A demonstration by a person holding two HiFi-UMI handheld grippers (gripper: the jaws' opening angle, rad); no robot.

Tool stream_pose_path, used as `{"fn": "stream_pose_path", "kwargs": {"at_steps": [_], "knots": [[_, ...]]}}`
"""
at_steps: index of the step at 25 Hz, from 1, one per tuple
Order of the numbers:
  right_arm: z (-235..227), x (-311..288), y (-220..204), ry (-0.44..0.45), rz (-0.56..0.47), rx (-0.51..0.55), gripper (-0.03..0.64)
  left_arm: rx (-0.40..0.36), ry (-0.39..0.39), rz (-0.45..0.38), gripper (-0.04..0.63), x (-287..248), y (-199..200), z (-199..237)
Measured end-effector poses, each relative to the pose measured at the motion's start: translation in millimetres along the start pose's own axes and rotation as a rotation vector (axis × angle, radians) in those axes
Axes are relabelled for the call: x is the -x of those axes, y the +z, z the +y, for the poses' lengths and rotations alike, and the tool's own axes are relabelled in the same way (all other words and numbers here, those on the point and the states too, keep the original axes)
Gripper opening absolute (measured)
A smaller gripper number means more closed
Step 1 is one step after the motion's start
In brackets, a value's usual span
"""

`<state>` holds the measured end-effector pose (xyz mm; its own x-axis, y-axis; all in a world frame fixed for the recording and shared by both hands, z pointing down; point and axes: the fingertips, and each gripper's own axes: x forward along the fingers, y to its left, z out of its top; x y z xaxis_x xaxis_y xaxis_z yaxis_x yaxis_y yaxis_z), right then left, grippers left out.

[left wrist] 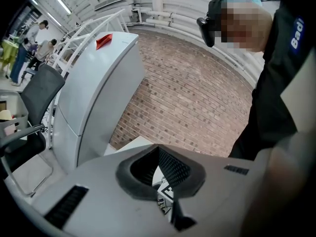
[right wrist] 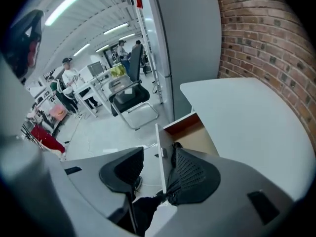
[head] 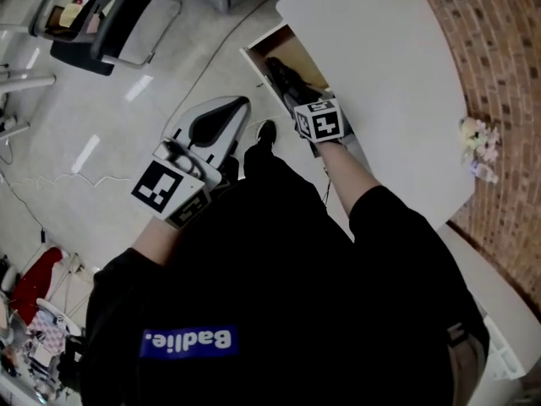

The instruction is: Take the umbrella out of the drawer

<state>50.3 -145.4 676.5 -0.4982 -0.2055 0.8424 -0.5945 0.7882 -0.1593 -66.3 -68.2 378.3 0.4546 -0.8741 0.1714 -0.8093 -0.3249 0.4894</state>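
The drawer [head: 260, 68] under the white desk [head: 397, 74] stands pulled out. A black folded umbrella [head: 286, 76] lies inside it. My right gripper [head: 301, 100] reaches down into the drawer, its marker cube just behind. In the right gripper view its jaws [right wrist: 158, 154] stand open, straddling the drawer's white front panel [right wrist: 160, 154], and the dark umbrella [right wrist: 174, 147] lies against the inner side of the right pad without being pinched. My left gripper [head: 243, 102] hangs over the floor left of the drawer, with its tips [left wrist: 158, 151] together and nothing held.
A brick wall [head: 499, 83] runs behind the desk. A black office chair [head: 110, 24] stands on the pale floor at the far left. A tall white cabinet [left wrist: 94, 93] is beside the desk. The person's shoe [head: 266, 131] is near the drawer front.
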Motion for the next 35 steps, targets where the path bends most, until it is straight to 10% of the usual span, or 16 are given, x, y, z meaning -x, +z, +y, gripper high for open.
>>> {"fn": "stream_pose_path", "kwargs": {"at_steps": [35], "knots": [[-86,-197,-112,0.066,0.485,0.031,0.267,0.067,0.245,0.061,-0.003,-4,-35,65]]}}
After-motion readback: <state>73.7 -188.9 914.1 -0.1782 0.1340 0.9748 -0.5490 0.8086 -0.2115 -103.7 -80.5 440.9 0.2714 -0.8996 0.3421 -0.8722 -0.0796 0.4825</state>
